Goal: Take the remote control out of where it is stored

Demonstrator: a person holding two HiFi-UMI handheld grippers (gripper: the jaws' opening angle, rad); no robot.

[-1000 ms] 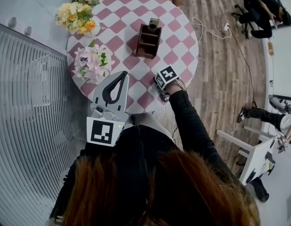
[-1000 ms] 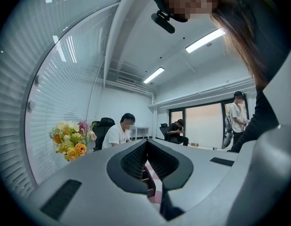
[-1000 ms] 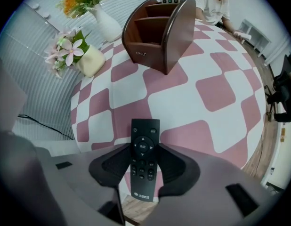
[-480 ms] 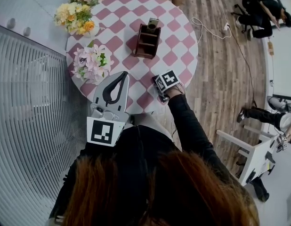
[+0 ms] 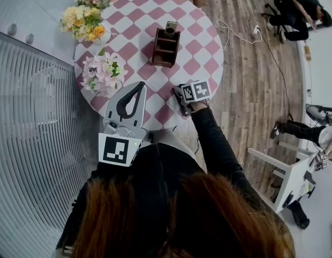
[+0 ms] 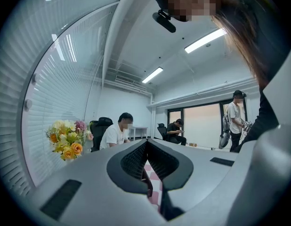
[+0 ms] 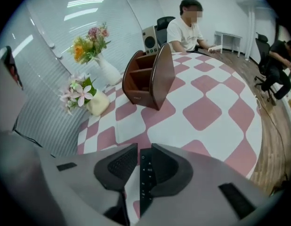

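Note:
A brown wooden holder (image 5: 167, 47) (image 7: 150, 79) stands mid-table with a grey remote (image 5: 171, 27) (image 7: 149, 38) upright at its far end. My right gripper (image 5: 178, 94) (image 7: 143, 147) hovers low over the table's near edge, pointing at the holder. A slim black remote control (image 7: 145, 173) stands between its jaws, against the right pad, with a sliver of tablecloth showing beside the left pad. The jaws are closing. My left gripper (image 5: 139, 86) (image 6: 146, 142) is raised near my body, shut with nothing in it.
The round table (image 5: 203, 42) has a pink-and-white checked cloth. A pink flower pot (image 5: 106, 71) and a yellow bouquet (image 5: 88, 18) stand along its left side by the window blinds. A person (image 7: 185, 27) sits at the far side. Others sit on the wooden floor to the right.
My right gripper has drifted a little to the right and turned, so its marker cube now faces differently. The left gripper has stayed where it was.

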